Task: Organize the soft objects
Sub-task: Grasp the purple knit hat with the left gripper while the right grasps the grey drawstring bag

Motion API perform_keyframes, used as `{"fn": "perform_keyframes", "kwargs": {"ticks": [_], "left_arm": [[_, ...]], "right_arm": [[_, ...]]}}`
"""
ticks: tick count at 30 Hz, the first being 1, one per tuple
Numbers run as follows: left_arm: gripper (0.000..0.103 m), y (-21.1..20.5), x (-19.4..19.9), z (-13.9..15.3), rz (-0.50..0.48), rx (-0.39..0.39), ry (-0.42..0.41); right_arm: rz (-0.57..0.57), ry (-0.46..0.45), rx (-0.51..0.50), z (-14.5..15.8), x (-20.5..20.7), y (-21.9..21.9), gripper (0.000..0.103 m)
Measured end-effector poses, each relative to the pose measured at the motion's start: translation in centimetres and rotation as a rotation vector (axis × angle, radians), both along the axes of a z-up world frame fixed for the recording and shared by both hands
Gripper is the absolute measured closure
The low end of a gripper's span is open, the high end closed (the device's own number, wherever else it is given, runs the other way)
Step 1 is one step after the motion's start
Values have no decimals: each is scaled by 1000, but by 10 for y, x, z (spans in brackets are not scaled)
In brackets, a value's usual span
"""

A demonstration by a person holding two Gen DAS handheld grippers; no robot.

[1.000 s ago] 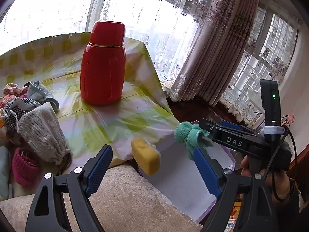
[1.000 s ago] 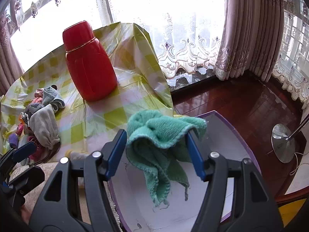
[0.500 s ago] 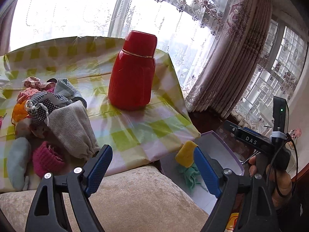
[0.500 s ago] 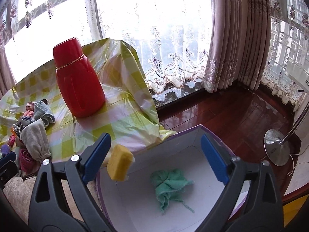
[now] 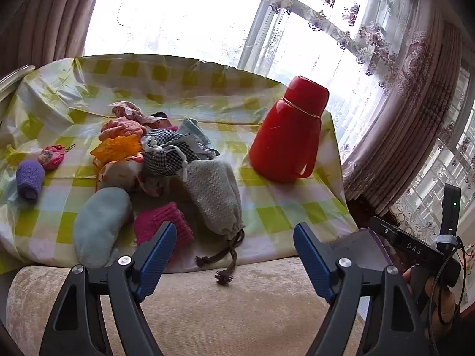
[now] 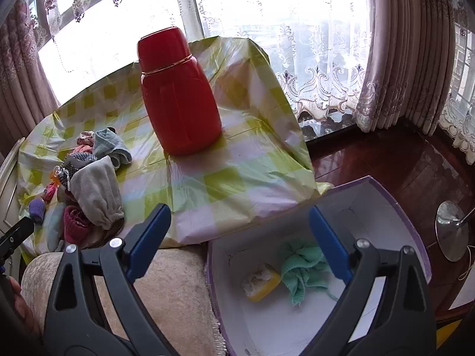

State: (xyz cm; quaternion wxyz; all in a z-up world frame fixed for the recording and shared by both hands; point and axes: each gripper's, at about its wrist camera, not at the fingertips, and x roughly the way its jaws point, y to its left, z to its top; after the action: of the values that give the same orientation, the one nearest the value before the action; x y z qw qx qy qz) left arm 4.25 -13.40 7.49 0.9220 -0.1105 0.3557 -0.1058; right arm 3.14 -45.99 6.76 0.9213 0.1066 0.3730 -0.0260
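Note:
A pile of soft items lies on the checked tablecloth (image 5: 267,210): a grey drawstring pouch (image 5: 213,192), a pink knitted piece (image 5: 166,222), a light blue pad (image 5: 98,222), a checked pouch (image 5: 169,151) and a purple knitted piece (image 5: 29,175). My left gripper (image 5: 234,228) faces the pile from the near side; its jaws are closing with nothing between them. My right gripper (image 6: 239,209) hangs open and empty above a purple-rimmed white box (image 6: 386,195). Inside that box lie a yellow sponge (image 6: 262,281) and a green cloth (image 6: 302,267).
A tall red flask (image 5: 292,139) stands on the cloth right of the pile. A beige cushioned edge (image 5: 207,296) runs along the table's near side. The box sits beside it over dark wooden floor (image 6: 400,154), near a lamp base (image 6: 451,231). Curtains hang behind.
The right gripper opened and the green cloth dropped into the box. The yellow sponge fell in beside it. The left gripper swung left from the box to face the pile.

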Motion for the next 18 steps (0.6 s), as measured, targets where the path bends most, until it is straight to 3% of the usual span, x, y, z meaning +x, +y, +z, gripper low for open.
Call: {"fn": "perform_keyframes", "kwargs": {"ticks": [2,9,18], "left_arm": [[30,24,-2,-3,78,31,3],[30,119,-5,-18,353,60,40],[30,183,17,-41,492,33,106]], "right_arm": [[38,9,14,-4,5,21,8],[178,47,22,-14,33,92,8],[330,56,-27,-22,68,158,8]]}}
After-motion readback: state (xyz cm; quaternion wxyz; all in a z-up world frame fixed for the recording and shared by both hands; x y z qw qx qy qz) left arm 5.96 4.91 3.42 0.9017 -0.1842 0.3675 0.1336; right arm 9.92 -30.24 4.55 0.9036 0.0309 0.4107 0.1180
